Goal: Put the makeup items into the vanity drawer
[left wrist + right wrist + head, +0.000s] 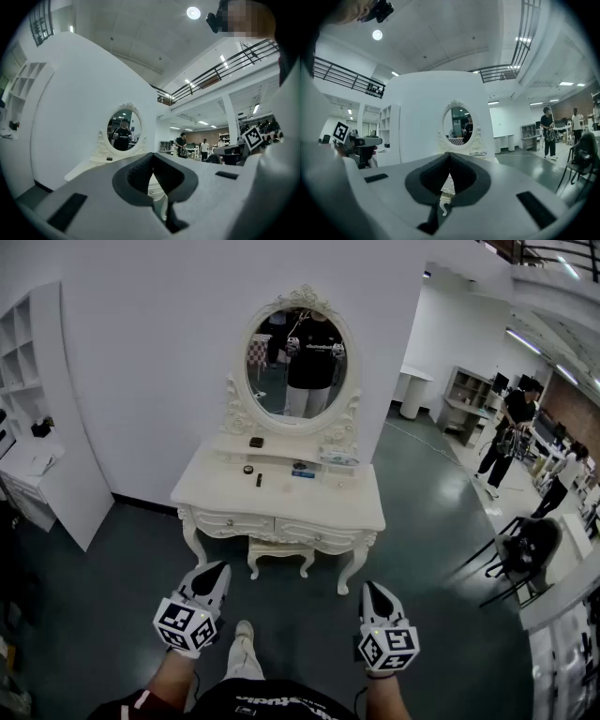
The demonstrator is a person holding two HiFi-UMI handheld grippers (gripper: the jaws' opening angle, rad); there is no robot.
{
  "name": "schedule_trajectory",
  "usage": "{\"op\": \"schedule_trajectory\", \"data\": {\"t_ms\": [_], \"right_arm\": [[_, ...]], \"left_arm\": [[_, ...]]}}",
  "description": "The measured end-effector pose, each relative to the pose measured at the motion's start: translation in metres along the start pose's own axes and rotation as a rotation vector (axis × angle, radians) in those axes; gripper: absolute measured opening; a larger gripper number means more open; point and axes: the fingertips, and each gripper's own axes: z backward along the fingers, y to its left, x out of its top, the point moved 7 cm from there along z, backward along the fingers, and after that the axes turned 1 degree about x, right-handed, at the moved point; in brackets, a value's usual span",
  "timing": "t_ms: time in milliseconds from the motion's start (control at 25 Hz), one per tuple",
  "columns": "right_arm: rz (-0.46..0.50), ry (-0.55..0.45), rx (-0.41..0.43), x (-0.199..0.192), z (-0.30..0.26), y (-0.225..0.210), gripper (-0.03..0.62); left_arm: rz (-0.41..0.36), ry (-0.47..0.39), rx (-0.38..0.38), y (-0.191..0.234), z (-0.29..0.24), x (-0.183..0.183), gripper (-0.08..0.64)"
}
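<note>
A: So where do the makeup items [259,480] sit?

B: On the white vanity [328,504], well ahead of both grippers. A dark compact [256,442] lies on the raised shelf under the oval mirror [296,357]. A small round pot [248,469], a dark stick [259,481] and a bluish piece [302,472] rest on the tabletop just below. They are too small to name more closely.

A: And the drawer?

B: Two drawer fronts [232,521] run under the top, and both look closed. A little stool [278,552] is tucked between the vanity's legs.

A: What about the left gripper [218,570]?

B: It is held level, low at the left of the head view, pointing toward the vanity. Its own view shows the dark pads [139,172] pressed together at the tips, gripping nothing.

A: And the right gripper [370,589]?

B: Much the same. It is level, low at the right, with its jaws closed tip to tip and empty. Neither gripper is near the table, and a stretch of dark floor [141,549] lies between.

A: Anything else around?

B: A white shelf unit [37,409] stands at the left wall. Some people [506,427] stand well off to the right, beyond a black chair [525,549].
</note>
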Motion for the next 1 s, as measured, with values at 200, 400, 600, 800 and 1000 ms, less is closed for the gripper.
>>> {"op": "schedule_trajectory", "data": {"t_ms": [200, 400, 600, 800, 1000], "right_arm": [[0.001, -0.001, -0.006, -0.002, 0.001, 0.004, 0.0], [0.0, -0.01, -0.016, -0.001, 0.0, 0.005, 0.0], [-0.006, -0.022, -0.018, 0.0, 0.001, 0.002, 0.0], [-0.006, -0.04, 0.03, 0.002, 0.007, 0.001, 0.003], [0.024, -0.015, 0.034, -0.003, 0.006, 0.001, 0.003]], "left_arm": [[0.04, 0.002, 0.021, 0.004, 0.006, -0.001, 0.005], [0.043, -0.004, 0.025, 0.005, 0.004, 0.002, 0.005], [0.015, 0.004, 0.019, 0.0, -0.003, 0.003, 0.005], [0.031, 0.038, -0.002, -0.002, -0.003, -0.001, 0.005], [0.048, 0.039, 0.008, 0.002, -0.005, -0.007, 0.005]]}}
